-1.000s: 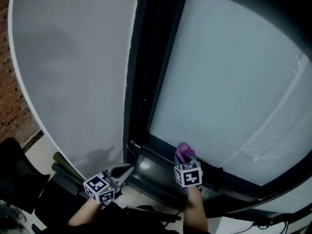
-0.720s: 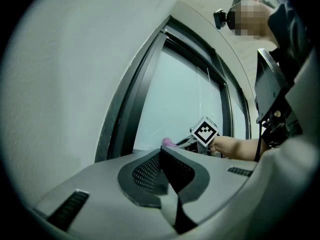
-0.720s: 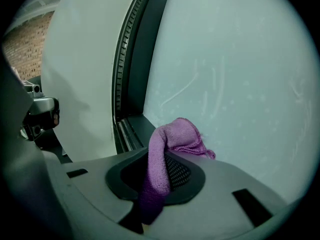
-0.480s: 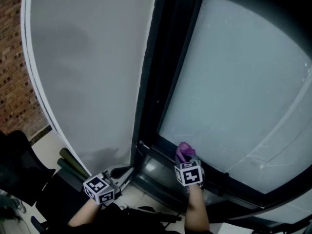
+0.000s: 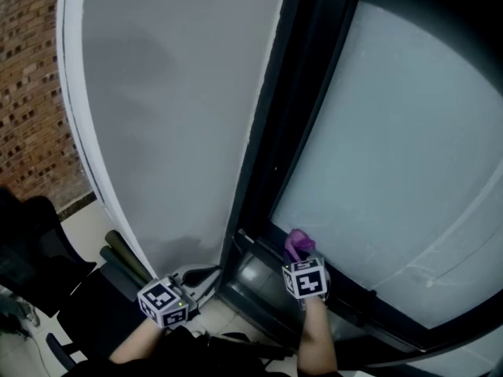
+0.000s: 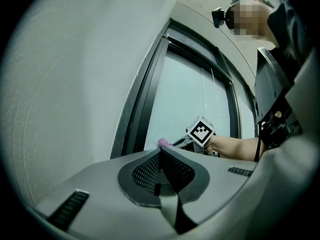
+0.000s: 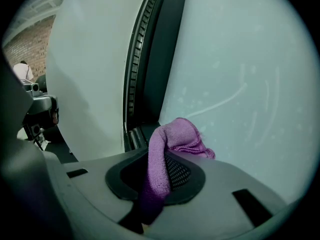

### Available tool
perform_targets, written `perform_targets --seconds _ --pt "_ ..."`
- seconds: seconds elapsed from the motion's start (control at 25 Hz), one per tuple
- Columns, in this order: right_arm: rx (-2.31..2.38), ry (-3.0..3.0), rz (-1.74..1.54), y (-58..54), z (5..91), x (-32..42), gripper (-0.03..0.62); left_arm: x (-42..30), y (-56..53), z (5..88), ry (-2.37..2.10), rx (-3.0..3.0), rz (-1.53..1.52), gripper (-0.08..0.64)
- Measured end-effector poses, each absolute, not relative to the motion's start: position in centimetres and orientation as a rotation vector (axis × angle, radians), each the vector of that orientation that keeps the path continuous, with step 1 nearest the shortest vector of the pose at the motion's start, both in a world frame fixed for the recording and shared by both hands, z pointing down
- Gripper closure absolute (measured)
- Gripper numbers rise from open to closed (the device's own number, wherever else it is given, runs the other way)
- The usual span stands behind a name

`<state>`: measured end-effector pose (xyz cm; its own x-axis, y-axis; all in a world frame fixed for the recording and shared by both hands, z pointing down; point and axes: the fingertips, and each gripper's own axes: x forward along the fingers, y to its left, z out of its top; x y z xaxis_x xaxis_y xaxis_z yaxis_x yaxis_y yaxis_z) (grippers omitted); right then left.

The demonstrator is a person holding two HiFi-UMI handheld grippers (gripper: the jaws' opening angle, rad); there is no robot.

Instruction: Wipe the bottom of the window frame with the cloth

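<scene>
**Cloth poised at the foot of the window**

The right hand-held gripper (image 5: 298, 254) pinches the purple cloth (image 5: 297, 243) with a tuft poking past its tips, so fabric rather than plastic meets the bottom of the window frame (image 5: 354, 298), just where the glass (image 5: 393, 155) ends. The left hand-held gripper (image 5: 200, 276) hangs pressed together and empty, low by the wall (image 5: 173, 132) on the left, out of the way. The right gripper view shows the cloth clamped deep between the jaws. The head view shows only its tip, but places it along the rail.
</scene>
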<state>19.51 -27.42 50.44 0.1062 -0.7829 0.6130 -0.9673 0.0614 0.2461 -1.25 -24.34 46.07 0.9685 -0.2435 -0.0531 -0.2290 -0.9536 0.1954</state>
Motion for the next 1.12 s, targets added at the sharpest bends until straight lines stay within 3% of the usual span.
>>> perform_targets --seconds 1.12 --pt "1.534 -1.715 0.159 -33.3 50.5 15.2 0.523 -5.8 -24.7 46.2 -0.632 2.89 -0.144 0.568"
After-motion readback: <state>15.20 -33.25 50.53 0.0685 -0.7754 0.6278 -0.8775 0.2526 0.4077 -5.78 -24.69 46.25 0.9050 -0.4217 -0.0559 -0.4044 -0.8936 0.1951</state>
